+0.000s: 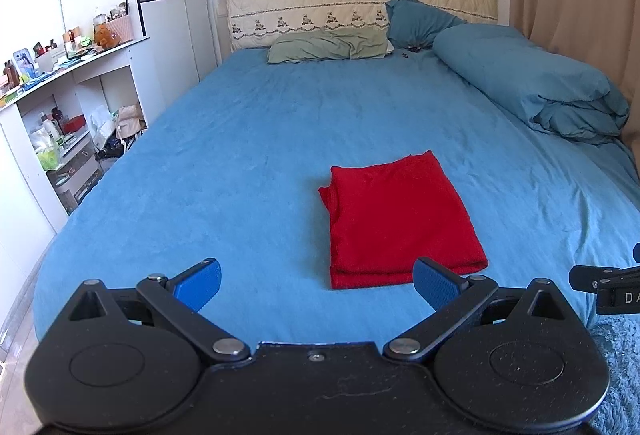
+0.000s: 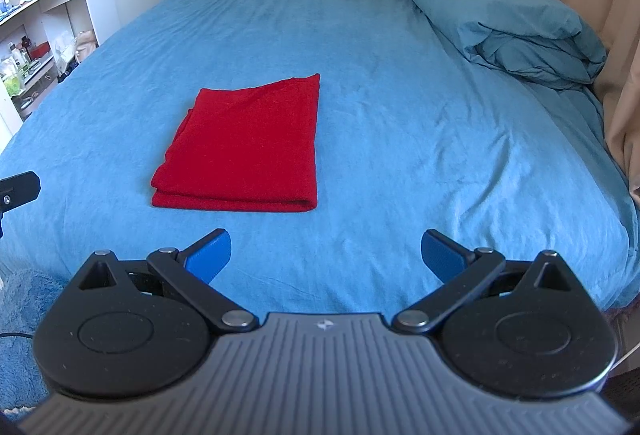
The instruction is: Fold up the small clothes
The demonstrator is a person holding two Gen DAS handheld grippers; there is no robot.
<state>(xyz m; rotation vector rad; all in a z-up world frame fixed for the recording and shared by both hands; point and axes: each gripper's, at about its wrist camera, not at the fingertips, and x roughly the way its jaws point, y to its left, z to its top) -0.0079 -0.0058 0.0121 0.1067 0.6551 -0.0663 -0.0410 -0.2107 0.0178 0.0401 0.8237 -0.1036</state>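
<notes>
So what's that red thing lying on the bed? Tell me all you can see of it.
The red cloth is a small garment or towel, soft and slightly fuzzy, folded into a neat rectangle of at least two layers; which it is cannot be told. The layered edges show along its near and left sides, and the far right corner sticks up a little. It lies flat on the blue bedsheet, toward the foot of the bed. Nothing else touches it: both sets of jaws are open and held back from it.

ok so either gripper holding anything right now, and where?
Nothing is held. The left gripper and the right gripper are both open and empty; the folded red knit garment lies untouched on the blue bedsheet.
</notes>
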